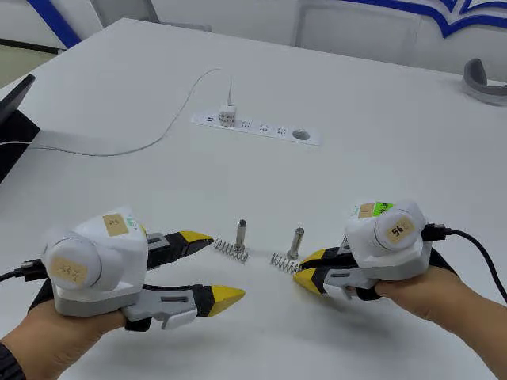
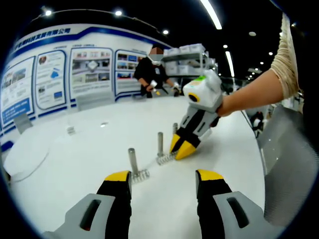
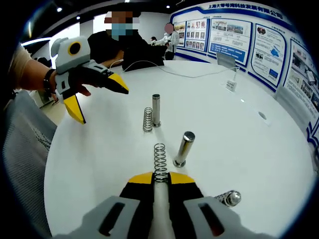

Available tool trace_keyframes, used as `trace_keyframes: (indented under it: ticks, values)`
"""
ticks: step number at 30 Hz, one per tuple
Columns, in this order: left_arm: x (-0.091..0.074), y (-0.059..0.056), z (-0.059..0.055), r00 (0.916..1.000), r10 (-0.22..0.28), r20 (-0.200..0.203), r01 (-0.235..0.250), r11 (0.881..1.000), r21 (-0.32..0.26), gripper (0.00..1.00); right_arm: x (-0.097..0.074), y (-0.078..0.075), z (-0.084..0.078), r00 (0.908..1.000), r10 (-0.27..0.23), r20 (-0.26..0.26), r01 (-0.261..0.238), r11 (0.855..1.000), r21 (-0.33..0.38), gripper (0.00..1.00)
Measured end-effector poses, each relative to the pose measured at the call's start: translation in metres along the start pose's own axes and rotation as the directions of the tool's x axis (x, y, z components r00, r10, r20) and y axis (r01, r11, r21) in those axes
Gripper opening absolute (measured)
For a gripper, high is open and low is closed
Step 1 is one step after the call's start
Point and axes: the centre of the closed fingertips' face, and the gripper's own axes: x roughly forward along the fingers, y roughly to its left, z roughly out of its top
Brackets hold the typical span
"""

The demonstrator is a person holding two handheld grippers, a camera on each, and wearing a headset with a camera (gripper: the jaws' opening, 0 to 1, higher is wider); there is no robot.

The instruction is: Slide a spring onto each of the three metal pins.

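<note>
Two metal pins (image 1: 242,232) (image 1: 297,240) stand upright on the white table (image 1: 356,158). One spring (image 1: 230,248) lies loose at the foot of the left pin (image 3: 156,109). A second spring (image 3: 159,158) lies flat beside the middle pin (image 3: 183,148), and my right gripper (image 3: 155,180) is shut on its near end. A third pin (image 3: 232,198), with coils at its base, stands close by that gripper's right jaw. My left gripper (image 1: 212,267) hovers open a little short of the left pin (image 2: 132,160), with nothing between its jaws.
A white power strip (image 1: 257,127) with a plug and a thin cable lies further back on the table. A dark screen edge (image 1: 12,119) juts in at the left. A grey curved object (image 1: 483,79) sits at the far right. People stand beyond the table's far side.
</note>
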Motion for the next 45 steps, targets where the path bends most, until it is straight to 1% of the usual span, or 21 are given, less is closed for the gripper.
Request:
trace_keyframes:
  ticks: [3, 5, 8, 11, 17, 22, 27, 33, 37, 40, 45]
  values:
    - [0.001, -0.001, -0.001, 1.0000, -0.004, -0.003, 0.004, 1.000, 0.001, 0.52, -0.003, 0.003, 0.001, 0.9999, 0.011, 0.006, -0.011, 1.000, 0.000, 0.11]
    - [0.002, -0.003, -0.001, 1.0000, -0.008, -0.003, 0.008, 1.000, 0.000, 0.51, -0.005, 0.004, 0.002, 0.9999, 0.009, 0.008, -0.009, 1.000, -0.008, 0.11]
    - [0.004, -0.005, -0.001, 0.9999, -0.016, -0.004, 0.016, 1.000, 0.002, 0.50, -0.009, 0.007, 0.007, 0.9995, 0.024, 0.018, -0.024, 1.000, -0.014, 0.11]
    - [0.006, -0.008, 0.000, 0.9997, -0.026, -0.003, 0.026, 1.000, 0.005, 0.49, -0.014, 0.015, 0.014, 0.9982, 0.053, 0.026, -0.052, 0.998, -0.044, 0.11]
    - [0.010, -0.013, 0.001, 0.9991, -0.043, -0.004, 0.043, 0.999, 0.015, 0.48, -0.023, 0.027, 0.026, 0.9952, 0.092, 0.031, -0.089, 0.991, -0.103, 0.11]
    - [0.013, -0.017, 0.004, 0.9983, -0.058, -0.004, 0.058, 0.998, 0.028, 0.46, -0.025, 0.037, 0.032, 0.9909, 0.133, 0.022, -0.128, 0.980, -0.155, 0.11]
    - [0.014, -0.020, 0.006, 0.9974, -0.072, -0.003, 0.072, 0.996, 0.044, 0.43, -0.028, 0.049, 0.038, 0.9837, 0.179, 0.010, -0.174, 0.964, -0.199, 0.11]
    - [0.017, -0.025, 0.006, 0.9958, -0.091, -0.010, 0.092, 0.993, 0.070, 0.40, -0.029, 0.055, 0.043, 0.9786, 0.206, -0.003, -0.201, 0.951, -0.235, 0.11]
    - [0.018, -0.029, 0.006, 0.9942, -0.106, -0.014, 0.107, 0.990, 0.087, 0.36, -0.031, 0.063, 0.045, 0.9719, 0.235, -0.016, -0.231, 0.938, -0.258, 0.11]
    - [0.019, -0.032, 0.006, 0.9927, -0.119, -0.016, 0.121, 0.988, 0.100, 0.33, -0.032, 0.065, 0.045, 0.9690, 0.246, -0.028, -0.244, 0.930, -0.274, 0.11]
    - [0.020, -0.037, 0.007, 0.9905, -0.136, -0.017, 0.137, 0.984, 0.115, 0.28, -0.032, 0.068, 0.046, 0.9654, 0.257, -0.041, -0.258, 0.922, -0.289, 0.11]
